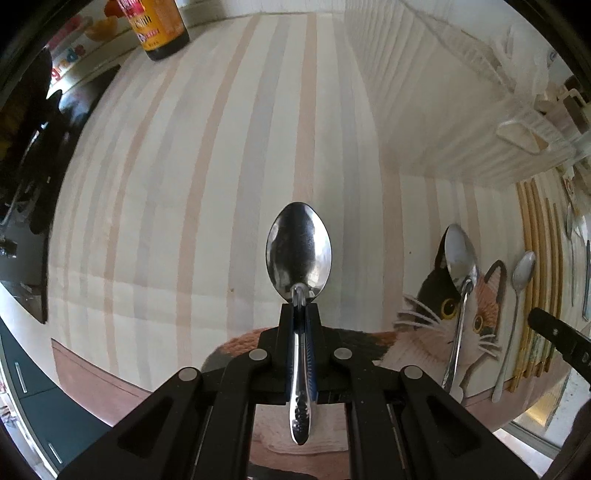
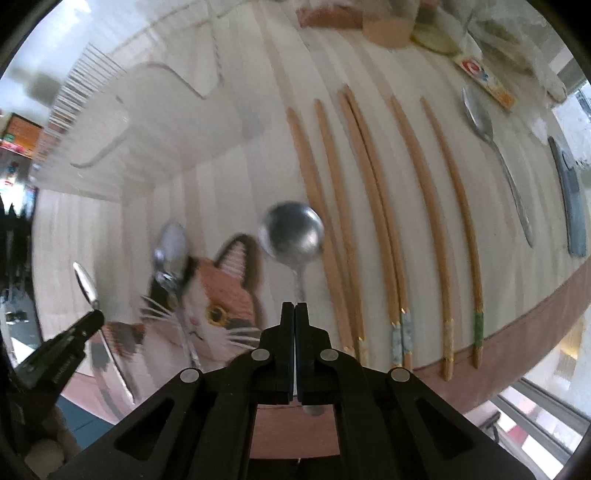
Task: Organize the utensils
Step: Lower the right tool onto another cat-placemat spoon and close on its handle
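Your left gripper [image 1: 299, 306] has its jaws pinching a spoon [image 1: 299, 254] by the neck, bowl pointing forward and handle running back between the fingers, held above the striped cloth [image 1: 184, 184]. To its right, a second spoon [image 1: 460, 258] lies across the cat picture [image 1: 432, 314] on the cloth, and a smaller spoon [image 1: 522, 271] lies just beside it, near the chopsticks [image 1: 535, 258]. A clear rack [image 1: 461, 110] stands at the upper right and a dark bottle [image 1: 159, 26] at the far edge.

Your right gripper [image 2: 295, 308] has its jaws pressed together. A round spoon [image 2: 291, 232] lies just ahead of them; its handle passes under the jaws, and you cannot tell whether they touch it. The view is blurred. Wooden chopsticks [image 2: 373, 206] lie in a row on the bench to the right, with another spoon [image 2: 480, 122] and a grey knife [image 2: 572, 195] beyond them. The left gripper [image 2: 88, 317] shows at the left edge, with its spoon [image 2: 85, 282].
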Demonstrator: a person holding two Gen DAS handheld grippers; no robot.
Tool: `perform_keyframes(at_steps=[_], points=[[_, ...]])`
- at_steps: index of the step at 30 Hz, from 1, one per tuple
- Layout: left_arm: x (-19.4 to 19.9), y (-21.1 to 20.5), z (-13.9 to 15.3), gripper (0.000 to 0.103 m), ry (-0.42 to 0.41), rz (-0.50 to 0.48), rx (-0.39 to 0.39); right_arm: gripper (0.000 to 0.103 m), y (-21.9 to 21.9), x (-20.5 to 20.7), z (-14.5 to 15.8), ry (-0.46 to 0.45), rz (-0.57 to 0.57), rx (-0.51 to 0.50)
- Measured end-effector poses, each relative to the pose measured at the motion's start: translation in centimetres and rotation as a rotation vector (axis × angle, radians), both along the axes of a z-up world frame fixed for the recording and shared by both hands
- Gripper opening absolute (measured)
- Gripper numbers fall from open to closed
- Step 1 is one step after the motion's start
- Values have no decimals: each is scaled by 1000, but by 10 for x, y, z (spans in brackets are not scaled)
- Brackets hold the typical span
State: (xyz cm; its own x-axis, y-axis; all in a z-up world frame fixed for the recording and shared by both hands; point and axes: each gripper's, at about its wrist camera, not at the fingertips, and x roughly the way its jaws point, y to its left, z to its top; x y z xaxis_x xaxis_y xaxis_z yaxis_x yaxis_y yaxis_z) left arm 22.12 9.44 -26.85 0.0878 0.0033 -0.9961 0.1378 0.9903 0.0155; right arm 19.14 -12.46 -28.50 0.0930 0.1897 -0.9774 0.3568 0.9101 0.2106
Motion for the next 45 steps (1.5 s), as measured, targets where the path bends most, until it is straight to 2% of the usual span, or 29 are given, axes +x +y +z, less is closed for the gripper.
perform_keyframes(at_steps=[1,2,3,4,5,7,8,10,12,13,14,16,18,20,23,28,31,37,40,45], points=[[1,1,2,4,-3,0,5,3,-1,-5,0,11,6,11],[1,4,3,4,-5,1,9,17,0,-1,-3,17,10,9],[2,5,3,4,-4,2,14,40,1,2,-4,14,17,-1],[2,7,3,4,-4,5,18,49,2,5,-7,9,26,-24],[3,7,4,4,-4,9,23,52,3,11,-10,7,29,-42],[2,8,3,4,-6,15,35,52,4,17,-23,14,36,-81],[2,9,3,4,-6,19,38,53,8,20,-24,2,38,-132],[3,2,2,4,-2,27,45,48,15,25,-33,23,60,-194],[-1,-5,1,4,-4,31,45,33,12,27,-32,8,41,-177],[-3,-6,1,4,-6,31,47,28,16,28,-30,9,60,-183],[-4,-8,0,4,-8,31,49,19,22,30,-30,5,74,-194],[-7,-12,-1,4,-10,35,48,14,33,35,-28,-12,90,-215],[-12,-14,-1,4,-15,40,47,6,36,33,-27,-28,76,-179],[-15,-13,2,4,-25,44,44,1,32,28,-11,-42,57,-124],[-17,-8,7,4,-29,57,33,1,12,16,5,-60,24,-86],[-20,-5,14,4,-36,72,28,1,-19,6,14,-58,-37,-18],[-18,-2,14,4,-35,73,28,2,-22,11,4,34,25,-119],[-15,-4,14,4,-25,63,33,1,-38,-1,13,-17,-32,-78],[-15,-4,17,4,-27,62,29,1,-59,-7,29,-47,-61,-70],[-13,-7,44,4,-84,48,13,1,-81,-25,83,-106,-85,-48]])
